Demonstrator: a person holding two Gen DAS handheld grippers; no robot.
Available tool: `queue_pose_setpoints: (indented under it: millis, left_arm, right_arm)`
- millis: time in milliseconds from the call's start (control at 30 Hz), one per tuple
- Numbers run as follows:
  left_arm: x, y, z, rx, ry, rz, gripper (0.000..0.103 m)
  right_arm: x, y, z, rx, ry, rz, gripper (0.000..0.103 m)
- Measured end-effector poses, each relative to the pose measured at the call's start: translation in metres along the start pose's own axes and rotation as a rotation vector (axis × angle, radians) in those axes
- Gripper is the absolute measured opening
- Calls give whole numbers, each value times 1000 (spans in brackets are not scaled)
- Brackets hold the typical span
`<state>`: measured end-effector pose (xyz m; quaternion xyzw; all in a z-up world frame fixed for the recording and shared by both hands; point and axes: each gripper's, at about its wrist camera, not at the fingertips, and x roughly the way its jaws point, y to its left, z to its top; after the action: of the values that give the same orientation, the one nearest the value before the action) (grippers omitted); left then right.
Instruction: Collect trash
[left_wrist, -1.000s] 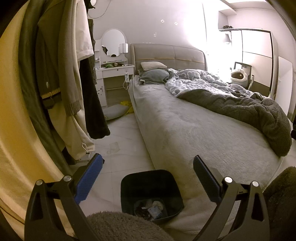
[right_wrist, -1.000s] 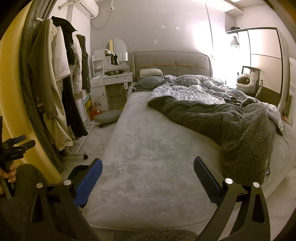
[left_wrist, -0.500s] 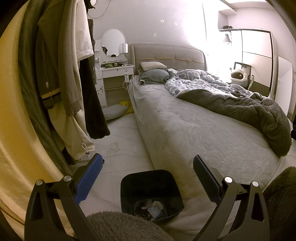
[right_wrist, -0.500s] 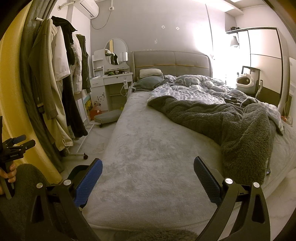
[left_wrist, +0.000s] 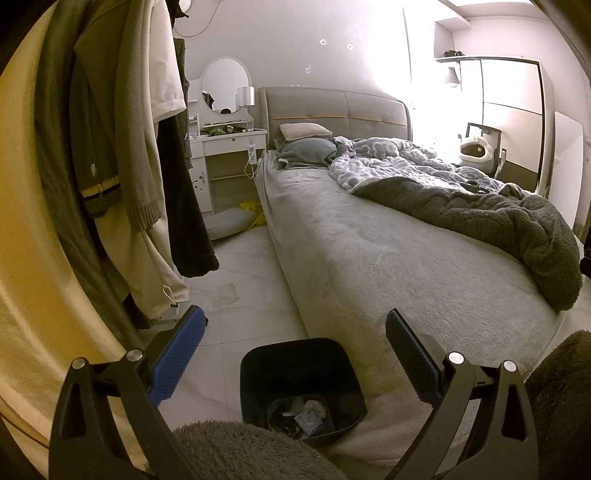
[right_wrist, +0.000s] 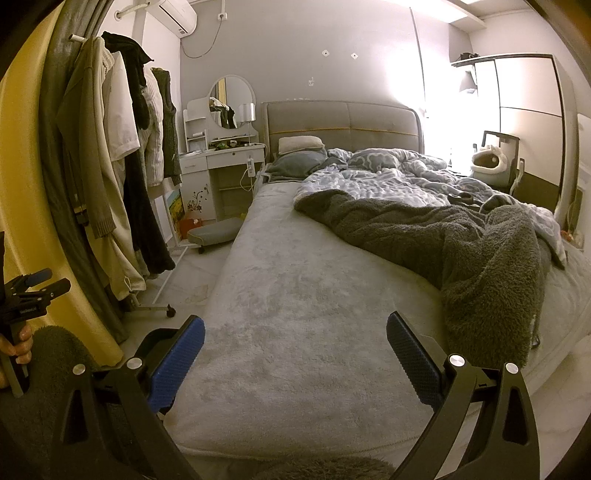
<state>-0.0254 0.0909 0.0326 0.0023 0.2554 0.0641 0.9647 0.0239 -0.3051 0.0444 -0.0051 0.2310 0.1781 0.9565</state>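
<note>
1. Nothing is shifting between the earlier views and this one: both cameras are framing the room exactly as they did a second ago, so both grippers are holding still (a pause, as far as one can judge).
2. For the task this is settling little. The black bin (left_wrist: 301, 384) is standing on the floor tiles against the foot corner of the bed (left_wrist: 388, 266), and crumpled trash (left_wrist: 301, 415) is lying in its bottom. That fits collecting under way or collecting finished; the views are not deciding between them.
3. The left gripper (left_wrist: 293, 345) is hovering above and just behind the bin, its blue-padded fingers (left_wrist: 177, 356) spread wide, gripping nothing and touching nothing.
4. The right gripper (right_wrist: 295, 347) is pointing across the mattress, fingers equally wide, nothing between them; the bin is barely showing in its view, at the lower left behind its left finger.
5. A pale scrap (left_wrist: 225, 293) is lying on the floor near the hanging coats (left_wrist: 147, 147) (possibly litter, too faint to tell).
</note>
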Motion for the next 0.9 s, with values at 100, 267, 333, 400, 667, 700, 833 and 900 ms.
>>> queue_pose_setpoints:
  millis: [100,267,333,400,667,700,833,900]
  left_arm:
    - [0,0,0,-2,2,-2,100]
    - [0,-2,-2,-3,3,-5,100]
    - [0,-2,-2,-2,4,-6,100]
    - [0,-3,-2,-2,3,-6,100]
    - [0,-3,-2,-2,4,-5,100]
    - [-1,-3,-2,-2,4,-5,100]
    - [0,-3,-2,-2,4,-6,100]
    - [0,-4,-2,-2,4,-7,100]
  right_arm:
    - [0,0,0,-1,1,0,100]
    - [0,0,0,0,0,0,100]
    - [0,0,0,0,0,-1,100]
    - [0,1,0,0,0,-1,100]
    - [0,0,0,0,0,0,100]
    - [0,0,0,0,0,0,100]
    - [0,0,0,0,1,0,100]
    - [0,0,0,0,1,0,100]
